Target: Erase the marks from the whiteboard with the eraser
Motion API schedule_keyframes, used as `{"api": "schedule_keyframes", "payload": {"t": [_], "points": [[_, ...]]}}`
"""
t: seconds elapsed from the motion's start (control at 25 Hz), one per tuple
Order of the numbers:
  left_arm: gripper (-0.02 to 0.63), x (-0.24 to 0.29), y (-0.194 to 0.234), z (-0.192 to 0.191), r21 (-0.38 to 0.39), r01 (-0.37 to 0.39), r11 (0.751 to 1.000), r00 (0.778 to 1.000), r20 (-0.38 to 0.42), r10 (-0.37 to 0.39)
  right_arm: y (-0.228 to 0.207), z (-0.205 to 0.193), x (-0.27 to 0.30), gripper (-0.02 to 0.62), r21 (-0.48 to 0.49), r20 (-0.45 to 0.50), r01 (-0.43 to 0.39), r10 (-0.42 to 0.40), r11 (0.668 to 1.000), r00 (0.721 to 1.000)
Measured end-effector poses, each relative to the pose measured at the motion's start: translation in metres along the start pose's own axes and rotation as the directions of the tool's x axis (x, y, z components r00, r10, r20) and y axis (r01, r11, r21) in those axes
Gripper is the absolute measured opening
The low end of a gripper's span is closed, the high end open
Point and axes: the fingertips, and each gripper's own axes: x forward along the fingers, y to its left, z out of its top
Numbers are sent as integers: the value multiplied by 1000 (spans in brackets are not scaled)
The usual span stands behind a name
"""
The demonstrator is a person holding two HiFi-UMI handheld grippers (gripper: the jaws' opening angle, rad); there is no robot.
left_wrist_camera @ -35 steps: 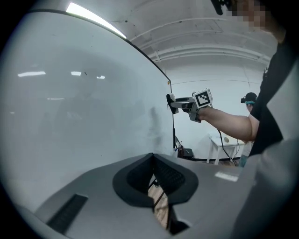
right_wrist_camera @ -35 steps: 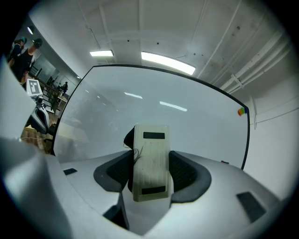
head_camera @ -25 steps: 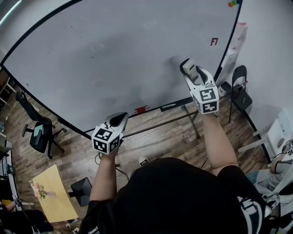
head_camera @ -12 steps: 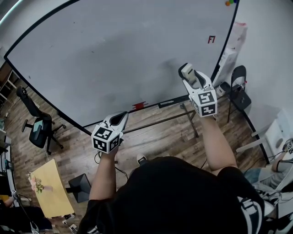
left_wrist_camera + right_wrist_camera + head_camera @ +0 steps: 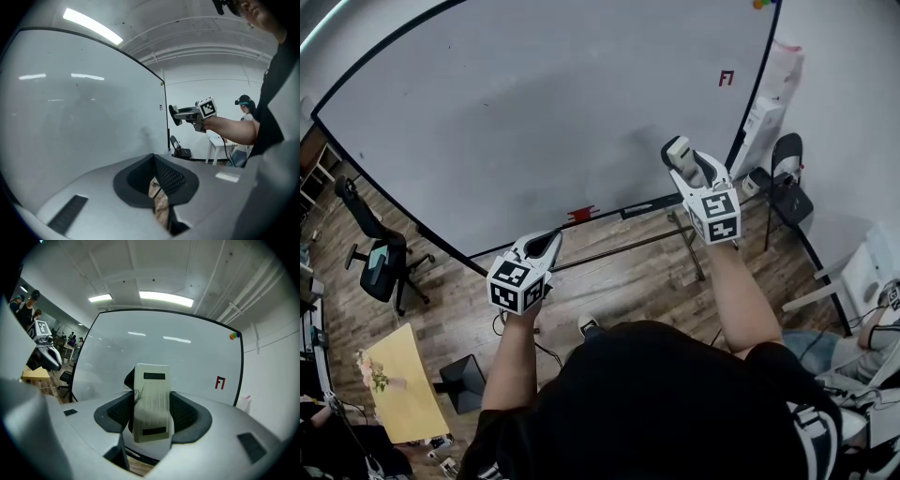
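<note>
The eraser [image 5: 151, 401] is sitting clamped between the jaws of the right gripper [image 5: 152, 418], which is closing on its two long sides; its long axis is running along the jaws, with the far end pointing at the whiteboard [image 5: 534, 112]. In the head view the eraser [image 5: 676, 148] is hanging in front of the board's lower right area; whether it is touching the surface cannot be told. The clearest remaining mark, a red mark [image 5: 220, 382], is lying up and to the right of the eraser, near the board's right frame; only faint grey smudging is showing elsewhere. The right gripper [image 5: 686, 161] is the nearer one to that mark by far; the coming move is judged to be a reach upward and rightward, with the eraser face turning flat to the board. The left gripper [image 5: 157, 187] is idling low beside the board's bottom edge, jaws drawn together and carrying nothing.
</note>
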Motion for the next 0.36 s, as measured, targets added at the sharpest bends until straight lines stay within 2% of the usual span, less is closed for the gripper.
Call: {"api": "schedule_keyframes", "payload": {"t": [0.36], "points": [[11,5,-13,10,3,0,1000,1000,22,0,-2,-7,-8,235,36,1,-16,16,999,1000]]}}
